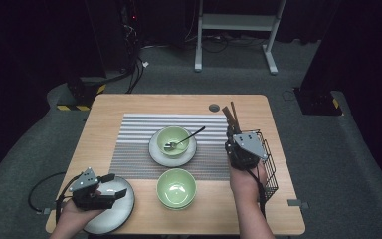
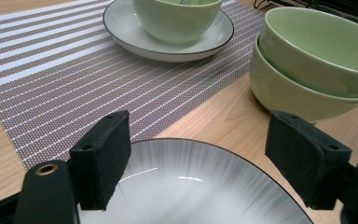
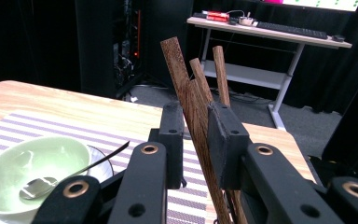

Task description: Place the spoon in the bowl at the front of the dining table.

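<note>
My left gripper [image 1: 115,185] is open at the table's front left. Its jaws stand wide apart over the near rim of a grey-white plate [image 1: 114,211], with nothing pressed between them [image 2: 198,135]. The same plate [image 2: 191,186] lies just below those jaws. My right gripper [image 1: 233,142] is shut on a few brown wooden sticks [image 1: 231,115] at the right of the placemat. In the right gripper view the sticks [image 3: 179,65] rise slanted from between the pads [image 3: 196,116].
A green bowl [image 1: 173,141] holding a metal spoon [image 1: 189,138] sits on a second plate [image 1: 159,155] on the striped placemat [image 1: 134,149]. Two stacked green bowls [image 1: 176,188] stand at the front middle. A black wire basket [image 1: 271,169] stands by the right edge.
</note>
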### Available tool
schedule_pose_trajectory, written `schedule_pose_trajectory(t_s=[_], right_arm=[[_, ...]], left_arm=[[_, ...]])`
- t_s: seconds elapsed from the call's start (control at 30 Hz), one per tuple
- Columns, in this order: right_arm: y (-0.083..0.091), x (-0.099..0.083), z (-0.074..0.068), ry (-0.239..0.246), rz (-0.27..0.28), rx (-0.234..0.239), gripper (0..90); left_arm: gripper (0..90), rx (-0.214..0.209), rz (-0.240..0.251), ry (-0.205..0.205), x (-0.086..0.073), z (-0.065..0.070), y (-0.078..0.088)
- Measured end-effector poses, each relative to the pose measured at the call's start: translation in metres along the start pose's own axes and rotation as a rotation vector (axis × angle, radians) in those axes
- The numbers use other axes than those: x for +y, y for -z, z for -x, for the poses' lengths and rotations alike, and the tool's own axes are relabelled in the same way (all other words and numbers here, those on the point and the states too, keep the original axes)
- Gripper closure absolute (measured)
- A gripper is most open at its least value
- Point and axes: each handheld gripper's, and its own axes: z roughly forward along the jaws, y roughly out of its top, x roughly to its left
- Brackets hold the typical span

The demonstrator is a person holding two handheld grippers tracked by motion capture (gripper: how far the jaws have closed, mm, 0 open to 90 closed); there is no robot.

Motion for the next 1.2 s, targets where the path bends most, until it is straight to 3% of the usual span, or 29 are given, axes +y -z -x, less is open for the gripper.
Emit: schedule_pose_trajectory(t_s=[0.7, 1.2], right_arm=[[0.013, 0.001, 0.012, 0.008, 0.019, 0.003, 78.2], [0.014, 0.003, 0.016, 0.017, 0.028, -0.008, 79.8]], left_arm=[[22.6, -0.003, -0.007, -0.005, -0.002, 0.003, -0.003], [22.7, 0.006, -0.006, 0.001, -0.001, -0.003, -0.001]])
